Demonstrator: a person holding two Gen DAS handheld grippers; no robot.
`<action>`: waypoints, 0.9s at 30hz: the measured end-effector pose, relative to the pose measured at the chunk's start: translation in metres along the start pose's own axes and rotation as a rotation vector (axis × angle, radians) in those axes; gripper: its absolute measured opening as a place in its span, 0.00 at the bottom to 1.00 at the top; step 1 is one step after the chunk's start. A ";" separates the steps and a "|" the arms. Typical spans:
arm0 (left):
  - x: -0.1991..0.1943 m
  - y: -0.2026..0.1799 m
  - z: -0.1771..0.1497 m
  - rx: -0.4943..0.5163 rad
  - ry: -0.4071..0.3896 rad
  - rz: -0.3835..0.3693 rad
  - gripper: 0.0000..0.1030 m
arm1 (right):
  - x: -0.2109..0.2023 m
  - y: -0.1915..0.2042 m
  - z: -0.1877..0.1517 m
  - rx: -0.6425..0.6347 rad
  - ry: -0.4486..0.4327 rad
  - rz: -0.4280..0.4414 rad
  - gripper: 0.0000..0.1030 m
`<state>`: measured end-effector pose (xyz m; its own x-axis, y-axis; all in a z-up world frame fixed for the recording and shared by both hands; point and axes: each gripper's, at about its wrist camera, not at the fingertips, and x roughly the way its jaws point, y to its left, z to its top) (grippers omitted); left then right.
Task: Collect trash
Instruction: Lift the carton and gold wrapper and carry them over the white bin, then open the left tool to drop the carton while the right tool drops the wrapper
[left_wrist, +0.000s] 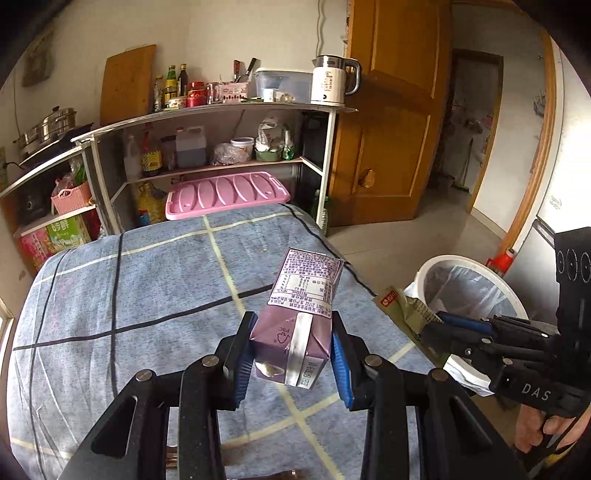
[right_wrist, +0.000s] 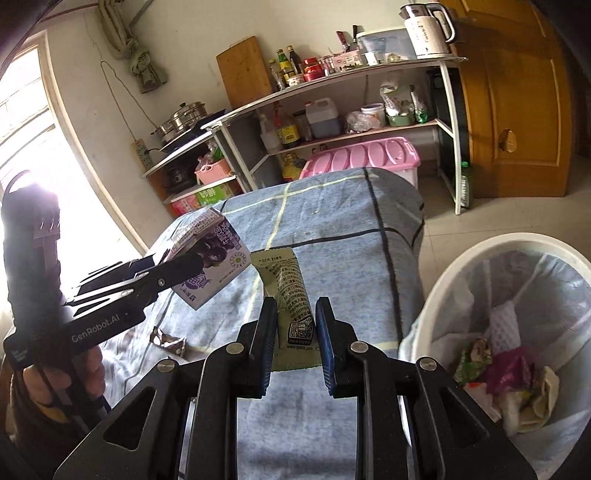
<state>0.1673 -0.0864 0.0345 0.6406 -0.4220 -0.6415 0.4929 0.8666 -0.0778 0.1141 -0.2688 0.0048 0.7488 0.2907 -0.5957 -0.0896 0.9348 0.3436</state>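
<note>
Left gripper (left_wrist: 293, 350), black with blue pads, pinching a purple rectangular drink carton (left_wrist: 301, 317) across its lower end, both pads pressed against the carton's sides. Carton lifted clear of the blue checked cloth-covered table (left_wrist: 147, 295), tilted with its printed label panel facing up and away. Seen from the right wrist view, same carton (right_wrist: 218, 258) held aloft at the left, above the cloth, by the left gripper (right_wrist: 177, 271).

Right gripper (right_wrist: 295, 332), pressed together on a flat olive-green foil sachet (right_wrist: 291, 295), the sachet standing up between the blue pads with its printed text and QR code facing the camera. From the left wrist view, right gripper (left_wrist: 430, 325) reaching in from the right, the sachet (left_wrist: 406, 306) sticking out toward the table edge, just beside the bin rim.

White round plastic waste bin (right_wrist: 461, 280) with a clear liner, standing on the floor just beside the table's right edge, holding white foam netting, a pink wrapper and crumpled paper. Small crumpled silver wrapper (right_wrist: 168, 339) lying on the cloth near the left of the right wrist view.

Beyond the table: pink plastic storage box lid (left_wrist: 229, 192), metal shelving with bottles (left_wrist: 221, 140), white electric kettle (left_wrist: 330, 79) on top, wooden door (left_wrist: 388, 129) at the right.
</note>
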 end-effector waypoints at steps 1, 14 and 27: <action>0.001 -0.009 0.000 0.008 -0.002 -0.008 0.37 | -0.005 -0.007 0.000 0.009 -0.004 -0.012 0.22; 0.025 -0.116 0.002 0.085 0.011 -0.127 0.37 | -0.063 -0.088 -0.010 0.108 -0.061 -0.151 0.22; 0.058 -0.189 -0.008 0.146 0.074 -0.186 0.37 | -0.080 -0.155 -0.031 0.193 -0.009 -0.266 0.22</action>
<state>0.1063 -0.2729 0.0065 0.4885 -0.5452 -0.6813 0.6814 0.7260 -0.0924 0.0474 -0.4305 -0.0237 0.7349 0.0392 -0.6770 0.2350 0.9218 0.3084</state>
